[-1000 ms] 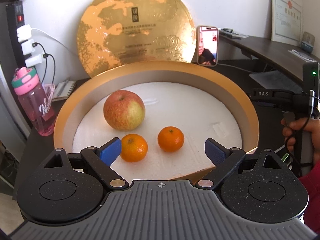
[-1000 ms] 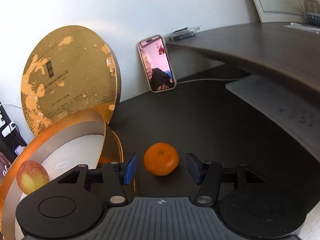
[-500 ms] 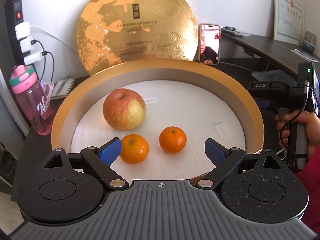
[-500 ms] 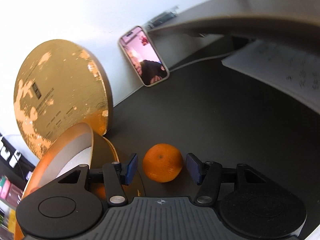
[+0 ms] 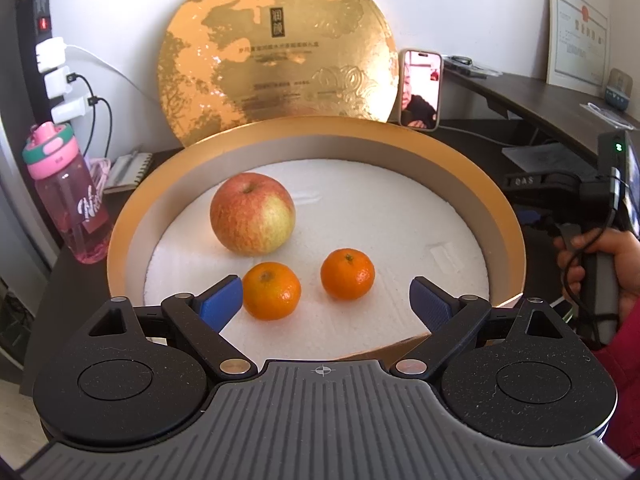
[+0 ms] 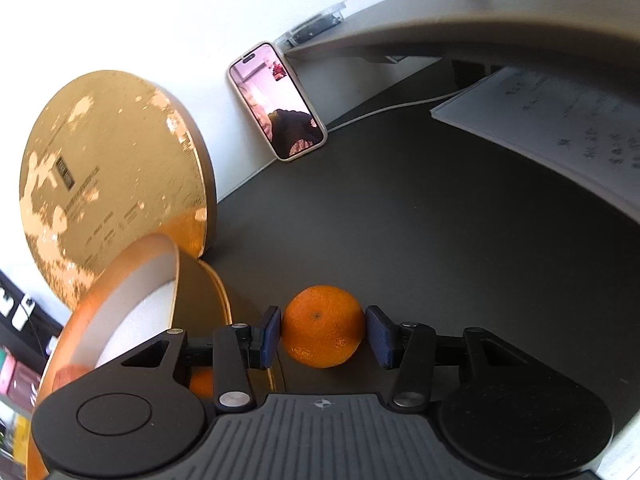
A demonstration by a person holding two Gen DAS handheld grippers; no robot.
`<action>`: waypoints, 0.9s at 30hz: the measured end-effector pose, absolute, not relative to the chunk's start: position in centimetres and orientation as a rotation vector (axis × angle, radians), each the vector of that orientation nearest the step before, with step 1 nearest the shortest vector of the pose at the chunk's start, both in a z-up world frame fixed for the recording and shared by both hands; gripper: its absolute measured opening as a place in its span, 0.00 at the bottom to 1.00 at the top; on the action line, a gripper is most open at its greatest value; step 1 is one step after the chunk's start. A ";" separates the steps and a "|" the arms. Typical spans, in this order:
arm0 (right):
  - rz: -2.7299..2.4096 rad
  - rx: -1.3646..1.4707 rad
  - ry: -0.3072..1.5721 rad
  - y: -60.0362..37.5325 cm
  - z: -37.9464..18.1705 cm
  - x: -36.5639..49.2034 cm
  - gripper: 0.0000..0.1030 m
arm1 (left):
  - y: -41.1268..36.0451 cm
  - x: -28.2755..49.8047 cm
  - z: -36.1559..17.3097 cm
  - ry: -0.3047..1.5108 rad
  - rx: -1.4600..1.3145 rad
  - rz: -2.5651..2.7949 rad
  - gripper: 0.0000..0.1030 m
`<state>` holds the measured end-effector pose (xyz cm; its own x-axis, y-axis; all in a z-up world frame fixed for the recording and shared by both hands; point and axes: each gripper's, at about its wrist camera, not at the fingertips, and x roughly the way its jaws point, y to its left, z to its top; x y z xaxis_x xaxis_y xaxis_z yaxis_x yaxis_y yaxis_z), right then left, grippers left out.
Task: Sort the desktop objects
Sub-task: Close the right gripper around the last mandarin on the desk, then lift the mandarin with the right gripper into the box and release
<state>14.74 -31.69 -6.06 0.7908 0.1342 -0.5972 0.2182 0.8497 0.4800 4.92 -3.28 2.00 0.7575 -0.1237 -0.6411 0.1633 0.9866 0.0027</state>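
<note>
In the left wrist view a round gold box (image 5: 500, 216) with a white foam floor holds a red-yellow apple (image 5: 253, 213) and two mandarins (image 5: 272, 290) (image 5: 347, 274). My left gripper (image 5: 326, 300) hangs open and empty over the box's near rim. In the right wrist view my right gripper (image 6: 322, 334) has closed its blue pads against both sides of a third mandarin (image 6: 323, 331) that sits on the dark desk just right of the box (image 6: 200, 304).
The gold lid (image 5: 276, 52) leans on the wall behind the box. A phone (image 5: 421, 89) stands beside it. A pink bottle (image 5: 66, 196) and a power strip (image 5: 60, 76) are at left. Papers (image 6: 560, 128) lie at right under a raised shelf (image 6: 500, 12).
My right gripper tilted, moved forward around the mandarin on the desk and closed its pads onto it. My left gripper stayed open over the box, with only a slight shift of view.
</note>
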 end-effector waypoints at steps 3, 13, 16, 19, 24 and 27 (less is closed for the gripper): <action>-0.055 0.475 0.684 -31.2 -5.6 12.9 0.47 | -3.3 4.5 1.9 0.695 0.054 -0.173 0.91; -0.081 0.094 0.656 -27.7 -5.6 11.3 0.47 | -3.0 2.5 2.0 0.684 0.037 -0.199 0.91; -0.081 0.067 0.649 -27.4 -5.8 11.4 0.47 | -2.6 2.0 2.1 0.677 0.030 -0.187 0.91; -0.081 0.063 0.659 -27.4 -5.9 11.7 0.51 | -2.3 1.7 2.3 0.673 0.023 -0.178 0.91; -0.099 0.044 0.660 -27.2 -5.8 11.6 0.45 | -2.1 1.3 2.5 0.664 0.023 -0.180 0.91; -0.118 0.038 0.647 -27.0 -5.1 11.4 0.44 | -2.0 1.0 2.6 0.660 0.023 -0.183 0.91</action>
<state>11.43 -27.01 -5.13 0.7914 -0.0975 -0.6035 0.1211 0.9926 -0.0016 1.02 -1.98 2.60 0.7746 -0.1612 -0.6116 0.1759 0.9837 -0.0365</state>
